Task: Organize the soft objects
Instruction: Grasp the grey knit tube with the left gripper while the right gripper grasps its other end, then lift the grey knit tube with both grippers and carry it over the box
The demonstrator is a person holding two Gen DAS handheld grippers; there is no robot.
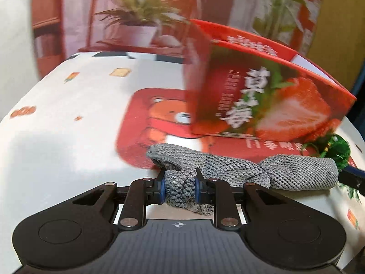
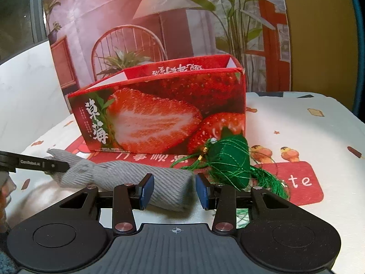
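A grey knitted sock (image 1: 239, 167) lies across the table in front of a red strawberry-printed box (image 1: 262, 96). My left gripper (image 1: 180, 188) is shut on one end of the sock. In the right wrist view the sock's (image 2: 141, 175) other end lies between the blue pads of my right gripper (image 2: 174, 191), which is open around it. A green tasselled plush pouch (image 2: 230, 159) lies beside the sock, against the box (image 2: 164, 114). The left gripper's finger (image 2: 34, 163) shows at the sock's far end.
The table has a white cloth with red bear prints (image 1: 68, 118). A printed backdrop of a chair and plants (image 2: 159, 22) stands behind the box. The box's top is open.
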